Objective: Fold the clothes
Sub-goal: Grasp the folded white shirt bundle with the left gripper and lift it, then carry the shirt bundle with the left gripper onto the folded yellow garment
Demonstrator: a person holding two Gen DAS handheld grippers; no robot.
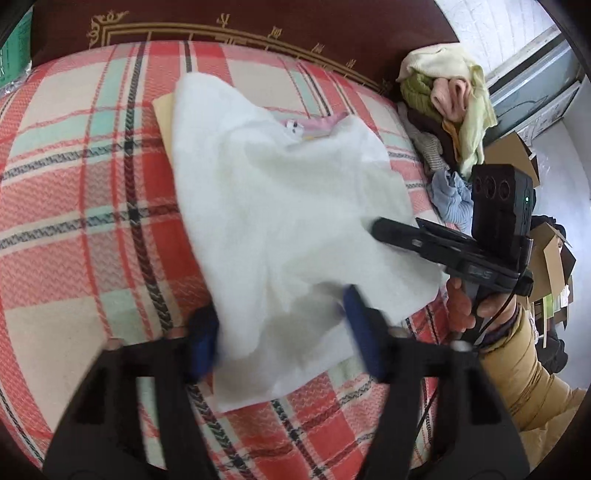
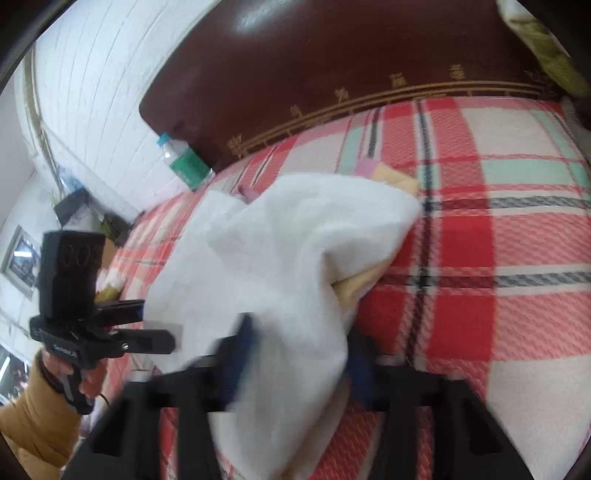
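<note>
White garment [image 1: 280, 206]: spread on the plaid bedcover [image 1: 92, 206], rumpled, its near edge bunched up between both claws.
Beneath it: a pale yellow piece [image 1: 164, 114] and a pink one [image 1: 325, 123] peek out; most of each is covered.
Left claw [image 1: 282, 332]: spread; the garment's edge lies between its blue pads [image 1: 360, 325], which are blurred, so contact is unclear.
Right claw [image 2: 301, 354]: pressed narrowly on a thick fold of the white garment; its far pad is mostly buried in cloth.
Right hand [image 1: 461, 302]: partly hidden behind its handle, tan sleeve below.
Clothes pile [image 1: 447, 110]: heaped at the bed's corner by the headboard [image 1: 258, 18], items tangled, hard to separate.
Bottle [image 2: 184, 162]: beside the headboard, its lower part cut off by the bed.
</note>
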